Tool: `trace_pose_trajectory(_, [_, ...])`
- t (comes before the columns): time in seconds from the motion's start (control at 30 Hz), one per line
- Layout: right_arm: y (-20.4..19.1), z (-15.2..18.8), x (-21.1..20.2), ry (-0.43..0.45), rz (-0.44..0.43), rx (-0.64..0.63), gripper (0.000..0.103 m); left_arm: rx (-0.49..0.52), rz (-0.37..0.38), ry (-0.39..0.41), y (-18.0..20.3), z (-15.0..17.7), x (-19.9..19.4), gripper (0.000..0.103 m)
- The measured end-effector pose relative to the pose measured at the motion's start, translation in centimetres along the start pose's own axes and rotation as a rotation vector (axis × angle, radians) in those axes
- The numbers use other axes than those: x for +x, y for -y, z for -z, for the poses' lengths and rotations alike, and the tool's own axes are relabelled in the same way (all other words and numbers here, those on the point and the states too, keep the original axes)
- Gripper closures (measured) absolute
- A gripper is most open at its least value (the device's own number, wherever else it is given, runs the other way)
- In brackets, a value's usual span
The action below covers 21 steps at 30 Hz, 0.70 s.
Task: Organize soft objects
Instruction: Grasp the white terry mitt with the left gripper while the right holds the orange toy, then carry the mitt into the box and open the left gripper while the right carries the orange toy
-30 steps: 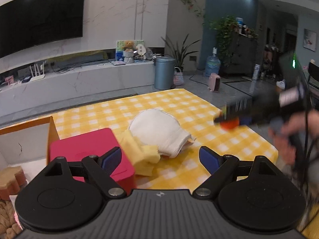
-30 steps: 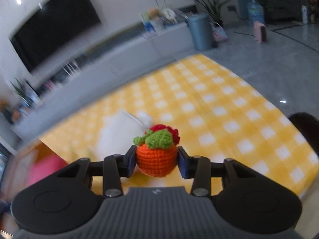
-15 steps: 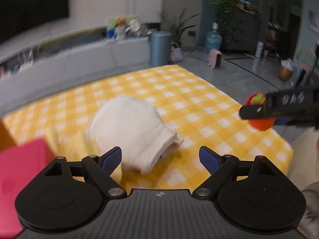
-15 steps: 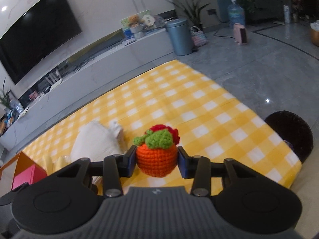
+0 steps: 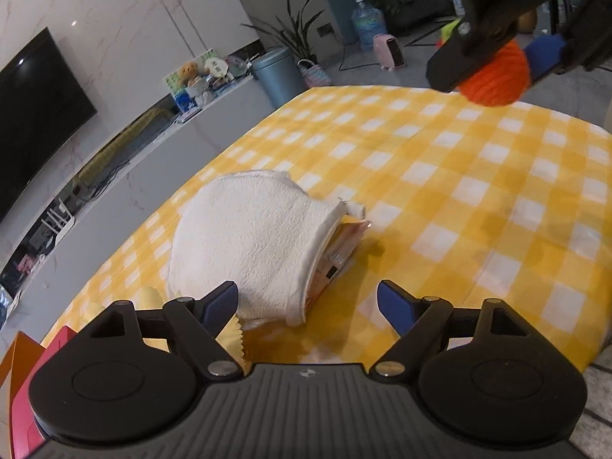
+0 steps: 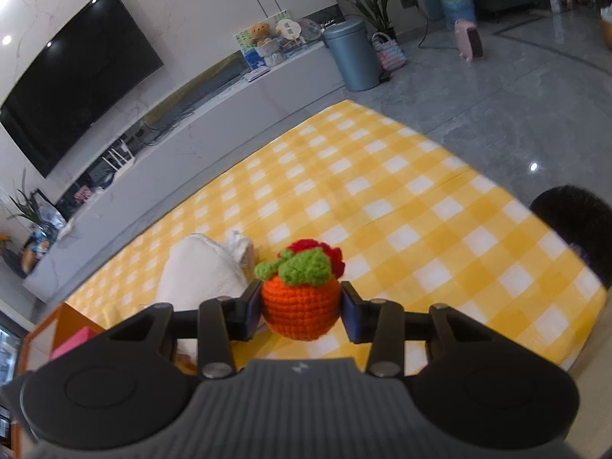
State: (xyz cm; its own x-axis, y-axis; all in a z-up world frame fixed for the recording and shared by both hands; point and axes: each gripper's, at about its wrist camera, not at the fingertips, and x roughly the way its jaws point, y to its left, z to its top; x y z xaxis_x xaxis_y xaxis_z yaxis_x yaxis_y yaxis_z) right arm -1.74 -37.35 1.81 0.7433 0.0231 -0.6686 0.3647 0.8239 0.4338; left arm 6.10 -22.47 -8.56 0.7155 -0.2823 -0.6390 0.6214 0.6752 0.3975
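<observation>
Right tool (image 6: 302,311) clenched on a small orange crocheted fruit with green leaf and red top (image 6: 300,300), pads pressing both sides, held above the yellow-and-white checked cloth on the counter (image 6: 420,237). Left tool (image 5: 308,304) released, jaws wide but closing in; the bottom corner of the folded white terry towel (image 5: 260,244) lies between the blue pads (image 5: 220,304), with no press on it visible.

Left view only: a pinkish packet (image 5: 340,252) tucked under the towel's open edge, right of tool centre; a pale yellow cloth with zigzag edge (image 5: 233,331) just by the left pad; the right tool (image 5: 497,53) seen from the side, up and far right, with the fruit (image 5: 495,76) showing only its orange body and a bit of green.

Right view only: the fruit's top, a dark round object (image 6: 573,225) off the counter edge to the right, and the towel (image 6: 202,279) just left of and behind the fruit.

Both views: an orange box wall (image 5: 15,359) and a pink block (image 6: 70,344) at lower left.

No readable writing; print on the packet too small to tell.
</observation>
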Motion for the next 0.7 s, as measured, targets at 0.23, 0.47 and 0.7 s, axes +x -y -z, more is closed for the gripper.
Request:
trace_pose_trajectory(0.23, [-0.2, 0.0, 0.1, -0.002, 0.005, 0.001, 0.061, 0.068, -0.029, 0.037, 0.2, 0.0, 0.5, 0.058])
trace_pose_trajectory(0.47, [-0.4, 0.1, 0.2, -0.001, 0.017, -0.009, 0.061, 0.005, 0.024, 0.037, -0.8, 0.0, -2.0, 0.097])
trace_pose_trajectory(0.7, [-0.7, 0.3, 0.3, -0.006, 0.019, -0.022, 0.061, -0.029, 0.056, 0.095, -2.0, 1.0, -8.5, 0.098])
